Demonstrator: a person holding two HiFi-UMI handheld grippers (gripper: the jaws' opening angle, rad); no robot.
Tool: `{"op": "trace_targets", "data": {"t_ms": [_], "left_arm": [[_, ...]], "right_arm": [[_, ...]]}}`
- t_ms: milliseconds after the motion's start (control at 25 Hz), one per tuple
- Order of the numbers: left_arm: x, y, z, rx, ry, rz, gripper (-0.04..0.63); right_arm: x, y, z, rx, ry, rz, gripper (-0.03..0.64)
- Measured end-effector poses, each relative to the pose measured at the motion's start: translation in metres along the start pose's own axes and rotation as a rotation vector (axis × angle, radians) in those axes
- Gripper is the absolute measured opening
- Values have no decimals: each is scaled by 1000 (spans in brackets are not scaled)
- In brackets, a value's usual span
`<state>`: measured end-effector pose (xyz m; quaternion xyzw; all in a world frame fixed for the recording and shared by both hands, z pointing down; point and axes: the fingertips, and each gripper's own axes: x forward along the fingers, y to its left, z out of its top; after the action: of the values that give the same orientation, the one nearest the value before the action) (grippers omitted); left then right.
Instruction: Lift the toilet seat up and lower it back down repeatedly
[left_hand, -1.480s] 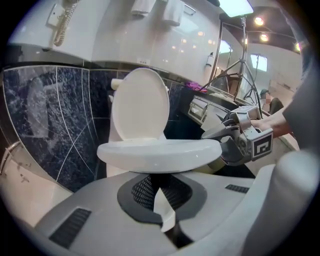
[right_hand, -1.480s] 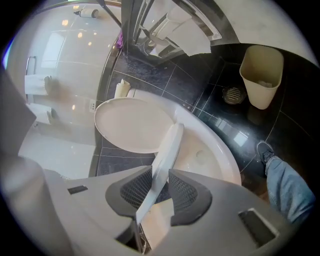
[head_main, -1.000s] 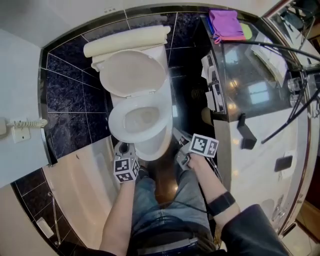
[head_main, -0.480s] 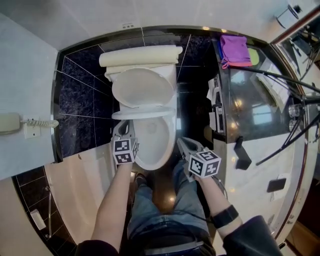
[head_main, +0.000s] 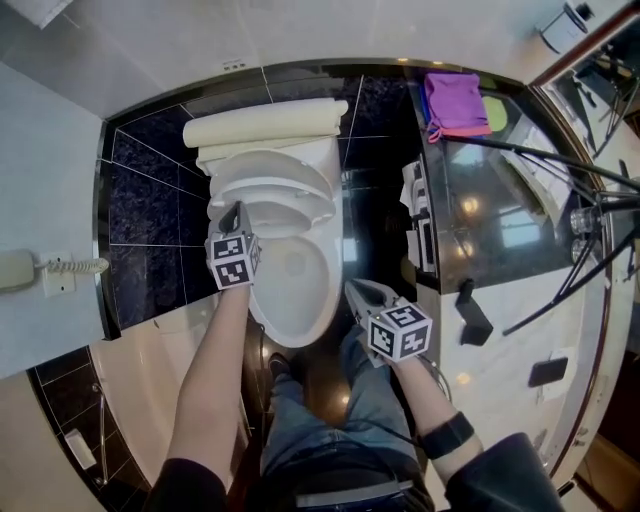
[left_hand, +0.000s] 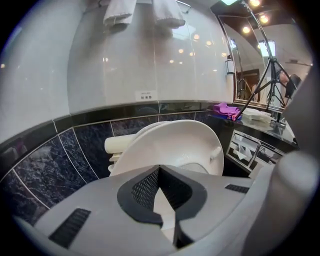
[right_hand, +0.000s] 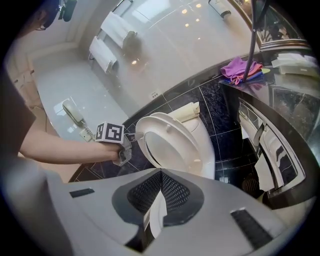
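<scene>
- left gripper (head_main: 233, 212): the fingers (left_hand: 145, 187) are pressed together with nothing between them. their tips sit at the left rim of the toilet seat (head_main: 272, 205), and from the right gripper view they seem to touch it.
- toilet seat: tilted partway up over the bowl (head_main: 298, 290), its underside facing the left gripper's camera. it leans towards the raised lid and the cream tank (head_main: 265, 125) behind.
- right gripper (head_main: 352, 288): the fingers (right_hand: 175, 192) are drawn closed and empty. it is held off the bowl's right side, apart from the seat.
- bench (head_main: 500, 200): dark and glossy, right of the toilet, with a purple cloth (head_main: 452, 102) at its far end.
</scene>
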<state>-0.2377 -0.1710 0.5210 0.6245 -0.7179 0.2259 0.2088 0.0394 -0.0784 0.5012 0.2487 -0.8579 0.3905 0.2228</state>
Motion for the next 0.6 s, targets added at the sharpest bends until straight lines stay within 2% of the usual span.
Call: {"op": "trace_targets", "data": {"t_ms": [280,600], "left_arm": [[2,-1,4,27,13,1,-2],[-37,-12,2,36,10,-41,-2]], "right_arm": [[0,-8,7,-16,-1,-3,2],[-1,6,22,-58,-27,-7,2]]}}
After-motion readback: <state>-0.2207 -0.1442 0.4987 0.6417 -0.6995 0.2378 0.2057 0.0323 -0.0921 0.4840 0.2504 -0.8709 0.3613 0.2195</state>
